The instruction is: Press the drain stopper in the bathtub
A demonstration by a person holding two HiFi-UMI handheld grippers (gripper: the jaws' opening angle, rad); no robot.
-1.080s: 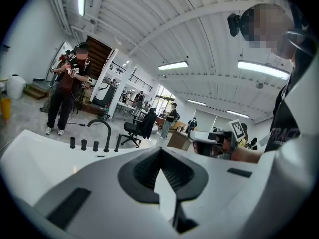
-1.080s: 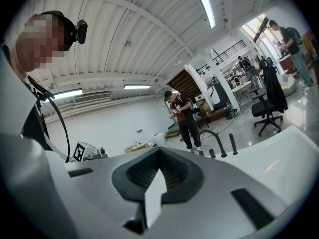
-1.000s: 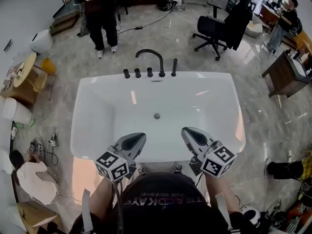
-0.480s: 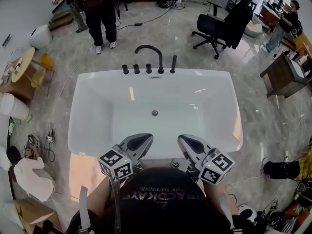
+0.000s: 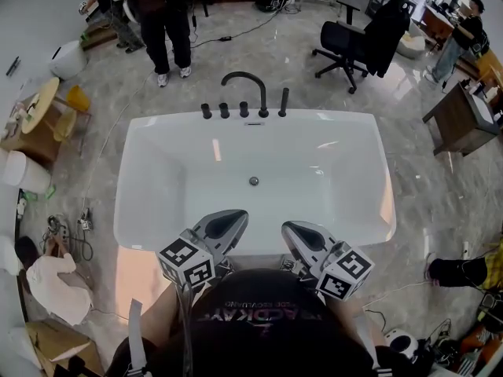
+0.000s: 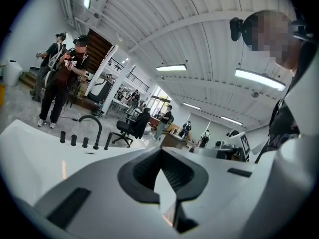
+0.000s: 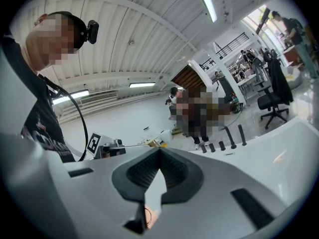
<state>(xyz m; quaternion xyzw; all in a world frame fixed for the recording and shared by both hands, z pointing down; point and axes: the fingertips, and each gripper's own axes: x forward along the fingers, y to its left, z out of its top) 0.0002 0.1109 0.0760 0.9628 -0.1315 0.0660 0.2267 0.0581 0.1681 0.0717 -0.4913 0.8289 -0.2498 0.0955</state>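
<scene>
From the head view, I stand at the near end of the tub (image 5: 157,187). My left claw (image 5: 226,222) and right claw (image 5: 297,234) are side by side above its near rim, tips pointing in over the basin. The stopper (image 5: 254,181) sits in the middle of the tub floor, well apart from both claws. The faucet (image 5: 245,85) rises from the far rim. Beyond it a person (image 5: 167,22) stands on the floor, and a chair (image 5: 354,42) is off to the right.

In the left gripper view, my jaws are together at the tips with nothing between them. The white tub and the faucet lie past them.

In the right gripper view, the jaws are likewise together and empty, with the tub's far rim ahead.
</scene>
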